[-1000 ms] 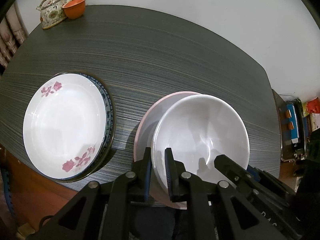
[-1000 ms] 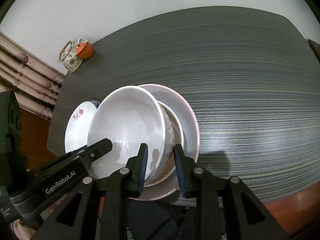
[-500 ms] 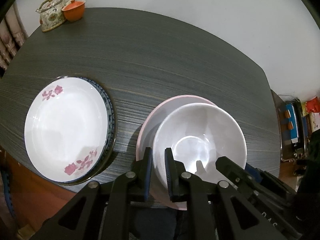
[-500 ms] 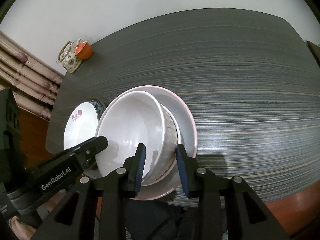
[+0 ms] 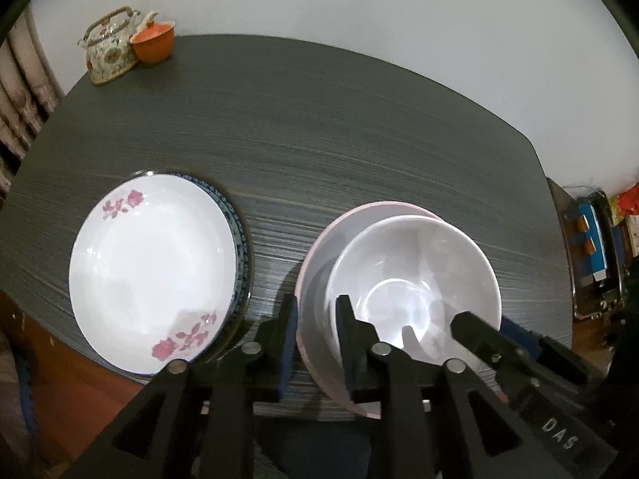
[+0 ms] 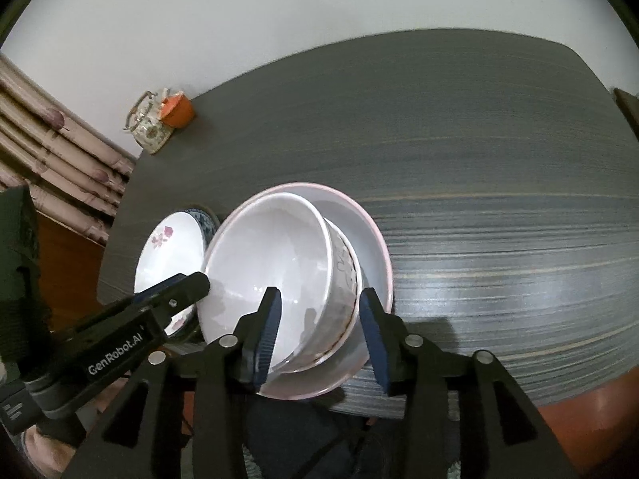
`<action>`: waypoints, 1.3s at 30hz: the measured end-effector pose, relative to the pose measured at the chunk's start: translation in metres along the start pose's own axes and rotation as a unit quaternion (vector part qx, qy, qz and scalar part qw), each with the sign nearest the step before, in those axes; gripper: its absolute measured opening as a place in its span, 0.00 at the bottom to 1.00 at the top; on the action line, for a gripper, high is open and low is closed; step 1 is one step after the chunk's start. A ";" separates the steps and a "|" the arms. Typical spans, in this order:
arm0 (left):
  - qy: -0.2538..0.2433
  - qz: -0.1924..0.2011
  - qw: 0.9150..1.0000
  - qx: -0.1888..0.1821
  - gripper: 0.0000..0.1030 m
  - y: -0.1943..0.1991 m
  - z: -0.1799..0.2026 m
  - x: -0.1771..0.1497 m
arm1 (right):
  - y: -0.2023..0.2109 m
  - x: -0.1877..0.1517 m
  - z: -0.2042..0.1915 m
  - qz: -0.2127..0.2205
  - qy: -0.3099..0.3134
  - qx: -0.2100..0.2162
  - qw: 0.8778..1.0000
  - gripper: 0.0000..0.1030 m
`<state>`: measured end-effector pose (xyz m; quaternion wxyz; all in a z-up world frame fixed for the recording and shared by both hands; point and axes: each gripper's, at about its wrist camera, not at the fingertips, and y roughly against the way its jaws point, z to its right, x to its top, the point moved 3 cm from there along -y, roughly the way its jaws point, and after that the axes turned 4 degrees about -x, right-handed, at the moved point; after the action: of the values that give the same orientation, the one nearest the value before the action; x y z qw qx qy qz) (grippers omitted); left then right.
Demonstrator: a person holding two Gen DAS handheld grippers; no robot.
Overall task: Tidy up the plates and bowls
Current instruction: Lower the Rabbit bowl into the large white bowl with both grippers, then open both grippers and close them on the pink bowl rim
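We see open table [image 5: 339, 127] behind and right of the nested bowls [image 6: 271, 263]. Left of them, the floral plate [image 5: 151, 271] sits near. Far behind-left, a teapot [image 5: 110, 50] and orange cup [image 5: 153, 44] occupy the corner.

Both wrist views look down closely, sharing the nested bowls [image 5: 411, 279].
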<state>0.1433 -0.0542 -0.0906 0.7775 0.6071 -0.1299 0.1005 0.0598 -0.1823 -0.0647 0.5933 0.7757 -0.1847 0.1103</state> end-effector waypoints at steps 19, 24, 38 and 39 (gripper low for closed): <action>0.001 0.037 0.999 -0.007 0.33 0.024 -0.031 -0.009 | 0.023 -0.009 0.026 0.026 -0.038 -0.005 0.999 0.47; 0.029 0.023 0.999 -0.022 0.33 0.019 -0.043 -0.007 | 0.022 -0.010 0.029 0.025 -0.048 -0.012 0.998 0.50; 0.077 -0.024 0.995 -0.060 0.33 -0.004 -0.060 -0.006 | 0.005 -0.010 0.048 0.013 -0.084 -0.041 0.996 0.50; 0.080 -0.026 0.994 -0.062 0.33 -0.005 -0.061 -0.006 | 0.002 -0.011 0.049 0.010 -0.084 -0.042 0.996 0.50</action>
<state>0.1442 0.0033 -0.1113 0.8241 0.5507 -0.0571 0.1198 0.0468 -0.2278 -0.0807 0.6066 0.7547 -0.2461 0.0425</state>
